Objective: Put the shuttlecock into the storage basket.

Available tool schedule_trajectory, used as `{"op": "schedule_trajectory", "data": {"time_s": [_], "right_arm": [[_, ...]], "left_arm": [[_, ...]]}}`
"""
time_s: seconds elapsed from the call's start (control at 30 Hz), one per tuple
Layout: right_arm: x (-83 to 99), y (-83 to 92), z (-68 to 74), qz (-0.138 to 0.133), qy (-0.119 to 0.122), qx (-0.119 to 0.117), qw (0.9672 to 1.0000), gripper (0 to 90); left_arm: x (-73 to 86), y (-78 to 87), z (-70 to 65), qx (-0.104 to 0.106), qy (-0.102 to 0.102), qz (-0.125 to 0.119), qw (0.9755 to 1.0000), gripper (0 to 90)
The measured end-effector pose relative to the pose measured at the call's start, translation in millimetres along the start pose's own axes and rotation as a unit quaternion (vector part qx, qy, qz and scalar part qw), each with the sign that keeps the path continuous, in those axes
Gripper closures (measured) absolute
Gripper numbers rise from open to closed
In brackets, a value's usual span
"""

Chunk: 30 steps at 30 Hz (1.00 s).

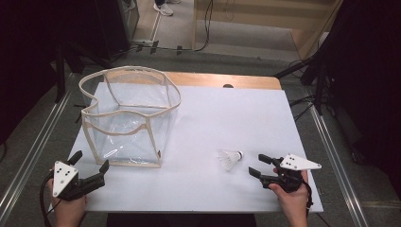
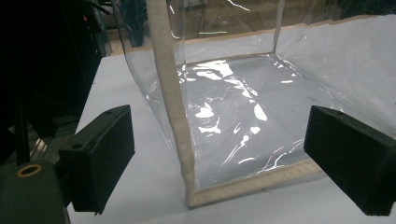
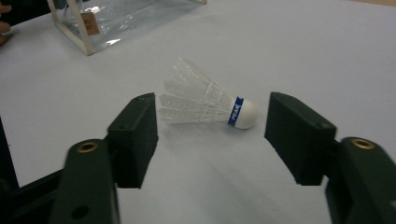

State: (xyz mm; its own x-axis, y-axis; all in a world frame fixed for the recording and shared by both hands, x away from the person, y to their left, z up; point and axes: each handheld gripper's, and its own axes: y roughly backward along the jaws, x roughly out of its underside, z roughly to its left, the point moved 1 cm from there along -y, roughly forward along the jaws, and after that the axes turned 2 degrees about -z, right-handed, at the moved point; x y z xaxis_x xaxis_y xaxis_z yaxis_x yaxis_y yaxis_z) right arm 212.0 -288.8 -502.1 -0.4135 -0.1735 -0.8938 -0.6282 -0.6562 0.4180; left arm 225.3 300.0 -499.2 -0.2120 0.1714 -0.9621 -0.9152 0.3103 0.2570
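A white feather shuttlecock [image 1: 230, 159] with a blue band lies on its side on the white table top [image 1: 227, 113], cork end toward the right. My right gripper [image 1: 256, 164] is open just to its right. In the right gripper view the shuttlecock [image 3: 205, 105] lies between the tips of that gripper [image 3: 212, 133], and neither pad touches it. A clear plastic bag [image 1: 127, 118] with cream edging stands open at the left. My left gripper [image 1: 91, 161] is open near the bag's front left corner. In the left gripper view that gripper [image 2: 219, 149] frames the bag's corner seam [image 2: 175, 107] without touching it.
A wooden table edge [image 1: 222, 80] shows behind the white sheet. Black stands and cables [image 1: 307, 71] flank the table on the right, and dark equipment [image 1: 66, 52] on the left. A tag [image 3: 89, 23] hangs on the bag's near corner.
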Motion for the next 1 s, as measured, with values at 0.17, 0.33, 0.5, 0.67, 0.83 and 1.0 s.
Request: {"op": "schedule_trajectory", "data": {"time_s": [0.17, 0.33, 0.5, 0.67, 0.83, 1.0], "right_arm": [[-0.6, -12.0, 6.3, 0.039, 0.015, 0.002, 0.9991, 57.2], [-6.7, -25.5, 12.1, 0.080, 0.029, 0.009, 0.9964, 77.7], [-10.4, -38.9, 16.8, 0.124, 0.059, -0.022, 0.9903, 87.3], [-14.0, -55.2, 21.8, 0.156, 0.078, -0.038, 0.9839, 87.5], [-20.8, -65.7, 20.5, 0.156, 0.078, -0.038, 0.9840, 87.5], [-26.2, -73.1, 15.4, 0.152, 0.068, -0.016, 0.9859, 87.5]], "left_arm": [[0.1, 0.2, -0.1, -0.001, -0.002, 0.000, 1.0000, 9.2], [0.3, 0.3, -0.7, -0.004, -0.003, 0.000, 1.0000, 9.2], [0.4, 0.5, -0.4, -0.003, -0.003, -0.002, 1.0000, 9.2], [0.4, 0.6, -0.6, -0.003, -0.004, -0.001, 1.0000, 9.2], [0.4, 0.6, -0.6, -0.003, -0.004, -0.001, 1.0000, 9.2], [0.4, 0.9, -0.7, -0.003, -0.005, -0.001, 1.0000, 9.2]]}}
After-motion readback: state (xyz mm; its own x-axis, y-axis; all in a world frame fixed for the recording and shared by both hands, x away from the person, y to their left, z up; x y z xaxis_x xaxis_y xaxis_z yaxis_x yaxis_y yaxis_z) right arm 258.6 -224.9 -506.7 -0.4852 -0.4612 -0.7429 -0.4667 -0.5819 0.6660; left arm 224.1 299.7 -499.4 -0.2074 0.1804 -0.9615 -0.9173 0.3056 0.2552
